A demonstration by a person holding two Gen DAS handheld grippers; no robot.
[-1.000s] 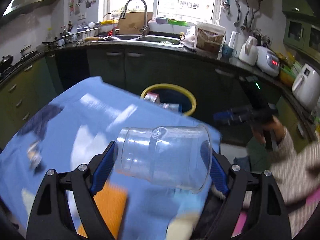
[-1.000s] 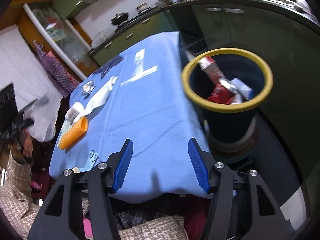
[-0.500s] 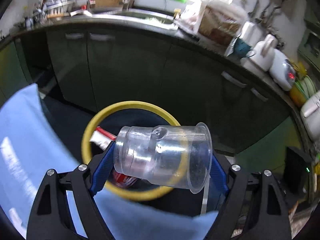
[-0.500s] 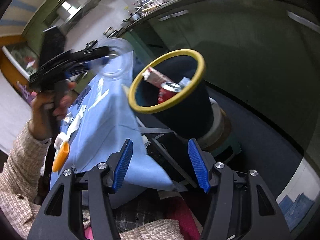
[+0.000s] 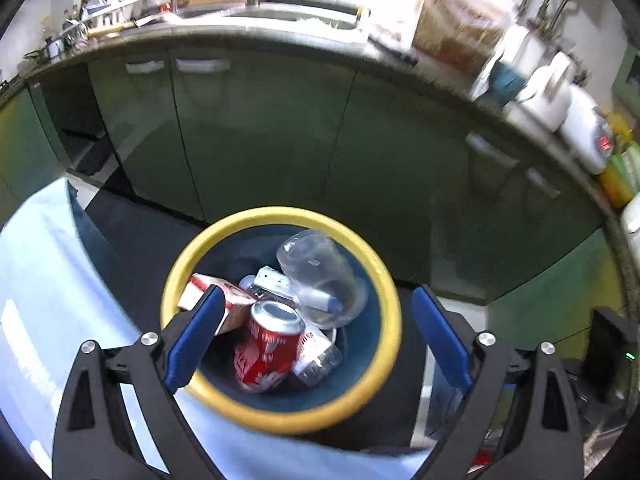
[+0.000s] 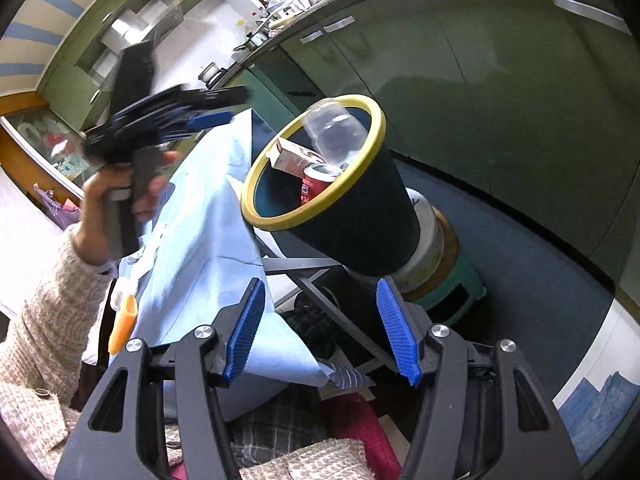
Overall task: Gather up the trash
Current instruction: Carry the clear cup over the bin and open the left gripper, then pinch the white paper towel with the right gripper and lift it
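Observation:
A dark bin with a yellow rim (image 5: pixel 384 280) stands past the edge of the blue-clothed table (image 5: pixel 44 288). A clear plastic cup (image 5: pixel 320 276) lies inside it on a red can (image 5: pixel 268 344), a red-and-white carton (image 5: pixel 216 296) and other trash. My left gripper (image 5: pixel 316 340) is open and empty just above the bin. My right gripper (image 6: pixel 322 330) is open and empty, low beside the table, and sees the bin (image 6: pixel 360 216), the cup (image 6: pixel 334 132) at its rim and the left gripper (image 6: pixel 208 118).
Green kitchen cabinets (image 5: pixel 260 128) and a cluttered counter with appliances (image 5: pixel 560 96) curve behind the bin. The bin stands on a round stool (image 6: pixel 436 264). An orange item (image 6: pixel 124 322) lies on the table's near end. Cloth and cushions lie under the right gripper.
My left gripper has opened and let the clear cup fall into the bin. The right gripper has held nearly still.

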